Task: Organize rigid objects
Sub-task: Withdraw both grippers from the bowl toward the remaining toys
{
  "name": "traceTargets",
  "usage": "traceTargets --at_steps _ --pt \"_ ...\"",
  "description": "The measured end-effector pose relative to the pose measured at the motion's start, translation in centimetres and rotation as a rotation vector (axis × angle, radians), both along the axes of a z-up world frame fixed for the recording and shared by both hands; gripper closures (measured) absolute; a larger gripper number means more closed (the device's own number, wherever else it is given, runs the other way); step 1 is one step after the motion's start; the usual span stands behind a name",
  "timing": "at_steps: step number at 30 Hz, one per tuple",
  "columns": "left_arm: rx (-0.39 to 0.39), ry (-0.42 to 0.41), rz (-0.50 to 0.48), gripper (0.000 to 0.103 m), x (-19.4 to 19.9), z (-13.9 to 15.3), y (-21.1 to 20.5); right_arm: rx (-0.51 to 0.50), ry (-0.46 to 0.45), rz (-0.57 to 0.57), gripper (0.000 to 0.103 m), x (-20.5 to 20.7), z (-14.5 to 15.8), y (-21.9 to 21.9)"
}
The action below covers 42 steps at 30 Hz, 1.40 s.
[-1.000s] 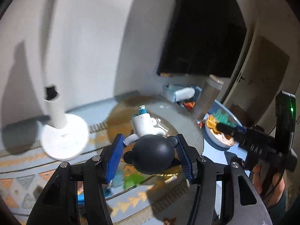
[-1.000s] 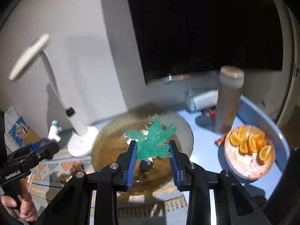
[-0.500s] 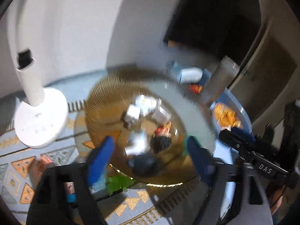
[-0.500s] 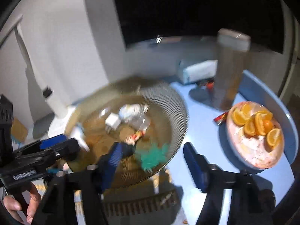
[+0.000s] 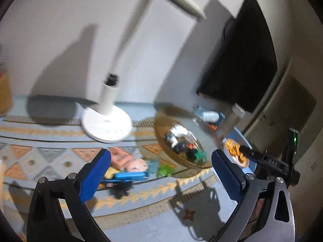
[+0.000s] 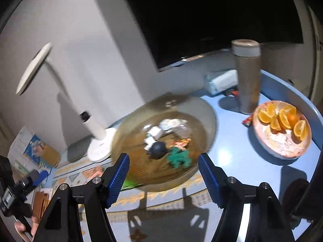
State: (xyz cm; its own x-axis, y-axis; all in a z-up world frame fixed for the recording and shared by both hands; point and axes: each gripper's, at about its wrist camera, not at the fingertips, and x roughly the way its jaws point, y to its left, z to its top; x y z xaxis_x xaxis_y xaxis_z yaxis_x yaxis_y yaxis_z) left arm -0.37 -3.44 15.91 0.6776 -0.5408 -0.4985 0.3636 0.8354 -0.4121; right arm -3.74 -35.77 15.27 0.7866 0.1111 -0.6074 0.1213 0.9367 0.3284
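Right wrist view: your right claw [image 6: 164,176] has its jaws opening, with nothing between them, and it hangs over the near rim of the bowl [image 6: 210,121]. The green toy [image 6: 178,157] lies inside the bowl, touching the dark round toy [image 6: 158,149], with small white pieces [image 6: 154,134] just behind them. So this drop looks done on both sides.

In the left wrist view your left claw [image 5: 160,173] is also opening, almost fully spread, and empty. It points at the patterned cloth [image 5: 50,157] on the table [image 5: 201,221], left of the bowl [image 5: 212,139]. Loose things are left there: a blue piece [image 5: 130,175], a black piece [image 5: 121,189] just in front of it, a green piece [image 5: 164,169] near the bowl's edge, and a pink packet [image 5: 121,157] behind. The picture is blurred, so I cannot tell exactly what each one is.

I judge the step in hand to be the release and pull-away, with the task partly done. Next, you probably need to pick one loose piece, most likely the blue one nearest your left claw, line the jaws across its narrow side, and come down without nudging its neighbours. Keep clear of the lamp [image 5: 107,125] base and of the plate of orange slices [image 6: 282,125] on the right.
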Motion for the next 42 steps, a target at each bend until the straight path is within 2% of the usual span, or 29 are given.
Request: traceTargets --at_steps 1,3,7,12,15,19,23,27,31,35,37,40,42 --pt "-0.006 -0.011 0.018 0.003 -0.5 0.4 0.9 -0.006 -0.007 0.018 0.024 -0.2 0.3 1.0" --pt "-0.006 -0.03 0.062 0.002 -1.4 1.0 2.8 -0.022 -0.027 0.055 0.016 -0.6 0.6 3.2" --pt "0.012 -0.026 0.118 0.002 -2.7 0.2 5.3 -0.061 -0.033 0.144 0.016 -1.1 0.5 7.0" --pt "0.076 0.043 0.165 0.002 -3.0 -3.7 6.7 -0.074 0.01 0.228 0.016 -0.9 -1.9 10.5" --pt "0.149 0.099 0.187 0.002 -2.8 -7.1 6.7 -0.072 0.057 0.254 0.016 -0.4 -4.8 11.5" --pt "0.213 0.167 0.179 0.002 -2.3 -11.2 6.3 -0.073 0.113 0.271 0.016 0.5 -8.5 11.4" --pt "0.245 0.189 0.185 0.002 -2.2 -13.3 5.7 -0.109 0.157 0.254 0.016 1.2 -11.7 10.8" --pt "0.322 0.187 0.179 0.002 -2.4 -14.0 4.5 -0.1 0.183 0.245 0.016 1.5 -13.5 10.1" --pt "0.392 0.137 0.173 0.002 -3.0 -13.7 3.2 -0.082 0.178 0.246 0.016 1.8 -13.4 9.6" --pt "0.443 0.13 0.174 0.002 -3.1 -13.8 2.4 -0.06 0.195 0.237 0.016 2.1 -13.6 9.2" --pt "0.456 0.142 0.158 0.002 -2.7 -13.8 1.9 -0.049 0.202 0.234 0.016 2.3 -13.7 9.1" --pt "0.39 0.177 0.096 0.002 -1.8 -13.3 0.7 -0.042 0.227 0.234 0.016 2.7 -13.8 9.0" --pt "0.396 0.185 0.069 0.002 -0.7 -12.8 -0.9 -0.059 0.253 0.24 0.016 3.1 -13.6 9.3"
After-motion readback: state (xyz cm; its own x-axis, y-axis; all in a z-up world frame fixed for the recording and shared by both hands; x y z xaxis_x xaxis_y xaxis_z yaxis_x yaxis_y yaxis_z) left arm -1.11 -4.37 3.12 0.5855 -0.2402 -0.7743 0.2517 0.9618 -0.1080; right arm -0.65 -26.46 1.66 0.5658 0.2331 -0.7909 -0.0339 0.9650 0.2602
